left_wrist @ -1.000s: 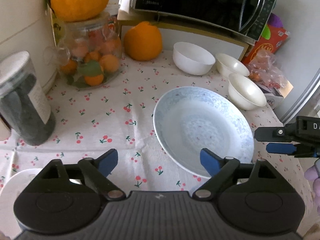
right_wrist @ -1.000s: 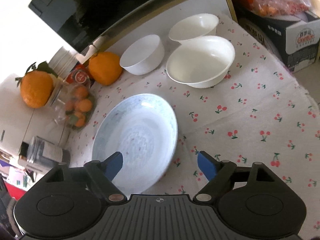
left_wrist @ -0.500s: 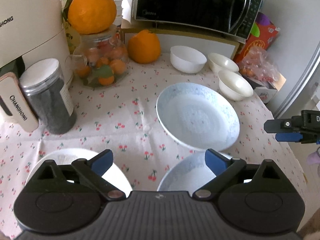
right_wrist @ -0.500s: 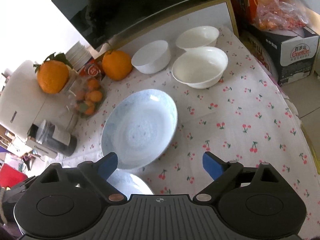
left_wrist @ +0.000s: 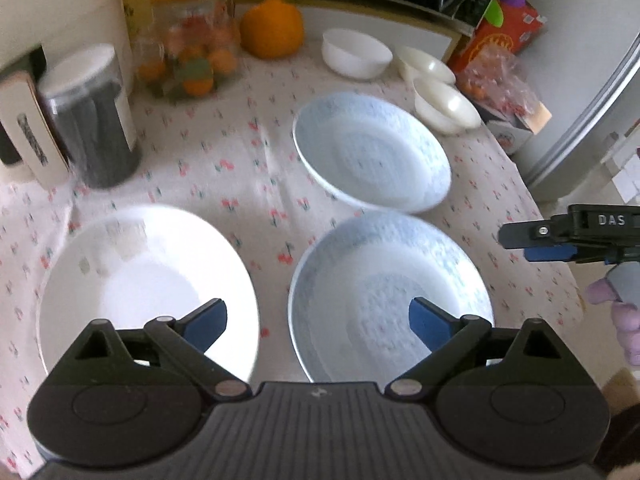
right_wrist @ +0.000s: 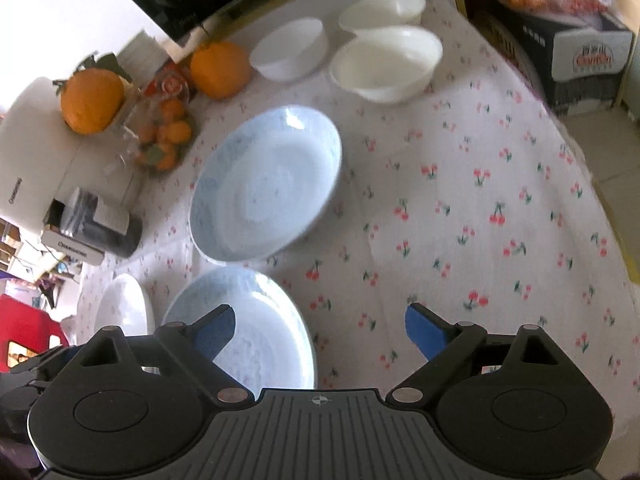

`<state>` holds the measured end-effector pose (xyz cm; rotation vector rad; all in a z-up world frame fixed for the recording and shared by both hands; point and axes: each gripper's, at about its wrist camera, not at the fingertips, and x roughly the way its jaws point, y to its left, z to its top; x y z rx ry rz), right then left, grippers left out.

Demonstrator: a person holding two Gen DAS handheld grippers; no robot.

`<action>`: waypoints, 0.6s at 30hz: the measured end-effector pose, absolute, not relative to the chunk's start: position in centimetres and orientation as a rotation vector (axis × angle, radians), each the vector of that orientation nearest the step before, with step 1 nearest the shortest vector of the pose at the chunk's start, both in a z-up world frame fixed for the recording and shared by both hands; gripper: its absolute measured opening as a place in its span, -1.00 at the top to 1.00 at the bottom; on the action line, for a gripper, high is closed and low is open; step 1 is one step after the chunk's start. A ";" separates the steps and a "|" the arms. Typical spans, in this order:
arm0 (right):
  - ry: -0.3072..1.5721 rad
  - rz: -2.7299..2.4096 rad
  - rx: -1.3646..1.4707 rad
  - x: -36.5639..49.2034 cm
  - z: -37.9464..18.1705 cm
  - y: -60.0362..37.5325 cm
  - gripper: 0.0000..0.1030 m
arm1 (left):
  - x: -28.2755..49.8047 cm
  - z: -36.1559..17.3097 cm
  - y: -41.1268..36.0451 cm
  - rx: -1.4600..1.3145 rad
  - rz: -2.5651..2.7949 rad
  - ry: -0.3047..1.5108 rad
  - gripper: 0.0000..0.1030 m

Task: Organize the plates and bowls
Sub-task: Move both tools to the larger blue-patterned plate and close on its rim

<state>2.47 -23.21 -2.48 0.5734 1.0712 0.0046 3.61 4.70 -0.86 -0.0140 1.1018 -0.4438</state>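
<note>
Blue-patterned plates (left_wrist: 372, 156) (left_wrist: 390, 296) near-touching, perhaps; both jaws spread, empty.

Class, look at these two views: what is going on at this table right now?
A person holds a gripper in each hand above a cherry-print tablecloth. The left gripper and right gripper are both open and hold nothing. Two blue-patterned plates and a white plate lie apart, unstacked. Three white bowls sit at the back, near an orange.
</note>
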 end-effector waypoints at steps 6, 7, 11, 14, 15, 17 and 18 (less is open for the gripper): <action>1.171 0.044 0.639 2.3 -4.1 -22.7 -0.82 | 3.1 -1.5 4.7 -0.054 -0.478 1.196 -0.76; 1.179 0.052 0.651 2.2 -4.3 -22.7 -0.82 | 3.0 -1.5 4.7 -0.060 -0.483 1.205 -0.76; 1.194 0.057 0.654 2.1 -4.7 -22.5 -0.82 | 2.9 -2.2 4.7 -0.076 -0.490 1.257 -0.69; 1.202 0.063 0.665 2.1 -5.0 -22.6 -0.82 | 2.9 -2.8 4.7 -0.089 -0.491 1.285 -0.63; 1.204 0.067 0.671 2.1 -5.1 -22.5 -0.82 | 2.9 -3.0 4.7 -0.092 -0.488 1.292 -0.61; 1.211 0.074 0.681 2.1 -5.3 -22.5 -0.82 | 2.9 -3.3 4.8 -0.102 -0.479 1.306 -0.56; 1.214 0.077 0.683 2.2 -5.5 -22.4 -0.82 | 2.9 -3.5 4.9 -0.109 -0.472 1.310 -0.52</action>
